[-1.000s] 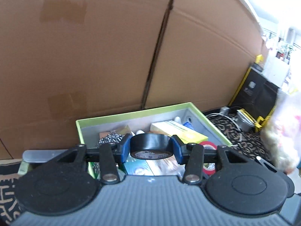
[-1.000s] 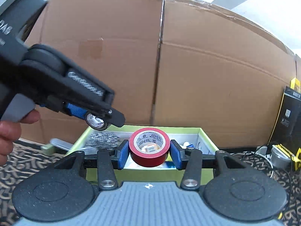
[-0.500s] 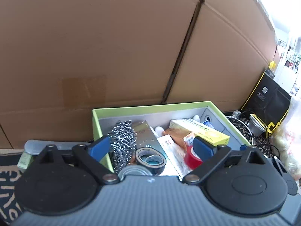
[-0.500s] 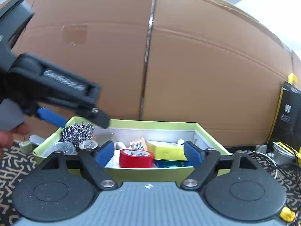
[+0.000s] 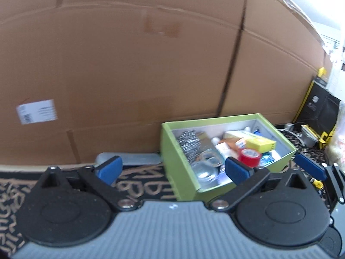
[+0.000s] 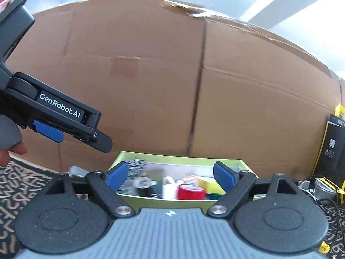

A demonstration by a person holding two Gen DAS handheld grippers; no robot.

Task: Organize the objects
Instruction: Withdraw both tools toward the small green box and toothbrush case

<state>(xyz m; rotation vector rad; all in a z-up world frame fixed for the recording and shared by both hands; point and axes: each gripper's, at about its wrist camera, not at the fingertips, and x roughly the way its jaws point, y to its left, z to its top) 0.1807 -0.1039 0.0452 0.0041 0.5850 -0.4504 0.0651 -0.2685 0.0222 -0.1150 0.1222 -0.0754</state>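
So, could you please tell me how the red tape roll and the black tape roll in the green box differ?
The red tape roll is bright red and sits right of centre in the green box; the black tape roll is dark and sits further left, near the steel scourer. Both rest loose among the other items, and no fingers touch either.

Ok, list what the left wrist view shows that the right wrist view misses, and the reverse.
Left wrist only: the white label on the cardboard, and the left gripper seen from behind, jaws open and empty.
Right wrist only: the black tape roll clearly, and a hand on the left gripper's handle.
Both: green box, red tape roll, steel scourer, yellow carton.
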